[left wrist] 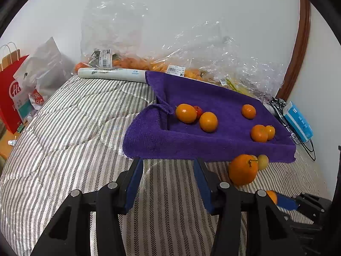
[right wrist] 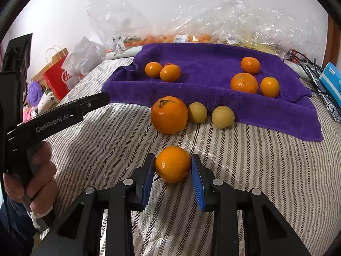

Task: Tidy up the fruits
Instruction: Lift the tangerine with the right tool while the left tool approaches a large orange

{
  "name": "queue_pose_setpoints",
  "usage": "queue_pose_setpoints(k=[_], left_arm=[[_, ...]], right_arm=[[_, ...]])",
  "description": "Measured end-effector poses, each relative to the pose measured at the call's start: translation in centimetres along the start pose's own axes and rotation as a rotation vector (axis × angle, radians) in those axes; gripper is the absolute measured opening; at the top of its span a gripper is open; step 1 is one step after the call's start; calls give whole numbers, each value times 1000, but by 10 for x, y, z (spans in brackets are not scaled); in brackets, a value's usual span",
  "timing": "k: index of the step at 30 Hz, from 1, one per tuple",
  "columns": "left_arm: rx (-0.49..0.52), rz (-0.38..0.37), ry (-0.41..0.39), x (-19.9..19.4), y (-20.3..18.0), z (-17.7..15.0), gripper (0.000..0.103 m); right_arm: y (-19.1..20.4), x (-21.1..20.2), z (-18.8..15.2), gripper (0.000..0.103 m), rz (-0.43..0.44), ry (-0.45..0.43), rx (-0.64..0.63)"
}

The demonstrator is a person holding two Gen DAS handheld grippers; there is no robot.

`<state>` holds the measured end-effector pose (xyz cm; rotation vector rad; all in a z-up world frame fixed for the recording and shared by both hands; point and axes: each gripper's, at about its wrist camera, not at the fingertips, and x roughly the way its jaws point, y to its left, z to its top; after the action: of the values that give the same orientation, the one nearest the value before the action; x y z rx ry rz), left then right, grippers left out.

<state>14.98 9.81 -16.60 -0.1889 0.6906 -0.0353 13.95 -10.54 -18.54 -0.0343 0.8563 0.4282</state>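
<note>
right wrist: right gripper [right wrist: 172, 166] clamps orange [right wrist: 172, 163]

In the left wrist view, a small red fruit [left wrist: 198, 111] on the purple towel [left wrist: 213, 98] sits mostly hidden behind an orange [left wrist: 185, 113]. Near the bed's front edge, another orange [left wrist: 272, 195] shows only as a sliver behind the left gripper's [left wrist: 168, 164] frame. Fruit inside the clear plastic bags [right wrist: 191, 27] by the wall is blurred beyond telling.
</note>
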Motion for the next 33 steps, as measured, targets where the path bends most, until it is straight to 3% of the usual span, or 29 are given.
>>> queue_pose_setpoints(k=[5,9,15,19,23,29,33], left_arm=[[70,-137,50,2,-16,-5,47],[203,-172,71,1,-44,-12,54],[132,-211,87,7,-42,-11,57],[74,-211,61,5,-36,-9,54],[87,-201,76,8,-40,-9,54],[95,-125,85,10,-42,-9,54],[93,-93,73,7,-41,-9,55]], right_arm=[[-32,-16,-1,34,-54,-39,49],[-66,-29,-4,34,-117,-56,94],[-102,-38,-2,34,-133,-87,164],[-100,-33,-1,34,-144,-87,138],[-91,-26,-2,34,-151,-83,97],[-86,-24,-1,34,-131,-80,65],[-96,-22,-2,34,-119,-71,113]])
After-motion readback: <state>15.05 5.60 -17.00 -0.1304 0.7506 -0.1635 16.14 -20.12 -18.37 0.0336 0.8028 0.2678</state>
